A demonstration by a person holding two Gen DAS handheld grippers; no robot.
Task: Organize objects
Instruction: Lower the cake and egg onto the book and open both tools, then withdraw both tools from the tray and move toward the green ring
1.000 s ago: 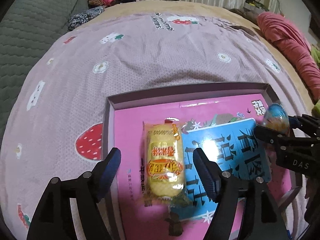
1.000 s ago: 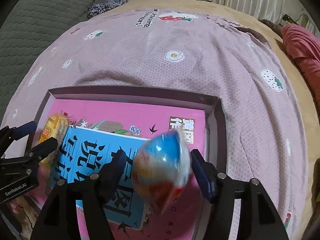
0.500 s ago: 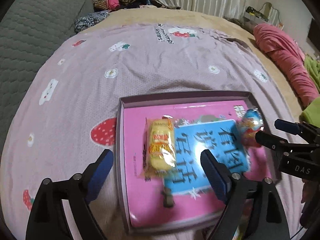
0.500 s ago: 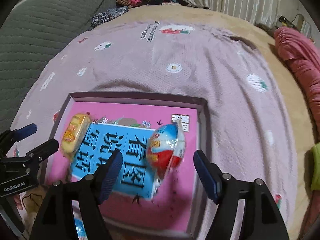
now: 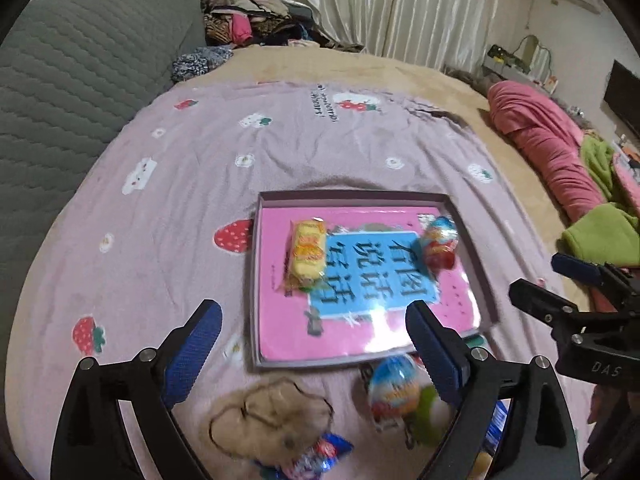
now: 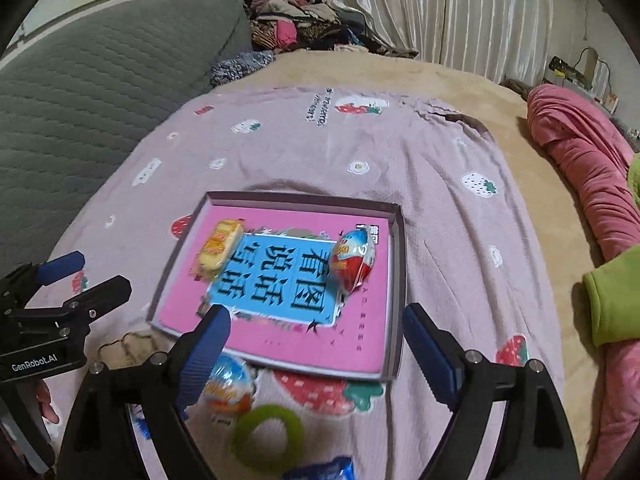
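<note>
Left wrist view: the left gripper (image 5: pixel 312 344) stands well back from the shallow grey tray with the pink and blue printed card inside (image 5: pixel 256 280), where a second ago it straddled the yellow wrapped snack cake (image 5: pixel 307 254). Its jaws are wide and empty. The cake lies free on the card's left part. Newly in view near the gripper: a tan fuzzy pouch (image 5: pixel 272 420), a blue foil packet (image 5: pixel 316 458) and a second foil-wrapped toy egg (image 5: pixel 396 390), all outside the tray.

Right wrist view: the right gripper (image 6: pixel 316 344) has let go of the red, white and blue foil-wrapped toy egg (image 6: pixel 355 258), which now rests on the card's right part. Its jaws are opening, with nothing between them. A green ring (image 6: pixel 267 438) lies on the purple strawberry-print blanket (image 6: pixel 400 152).

Two items look placed; the loose ones probably come next.
</note>
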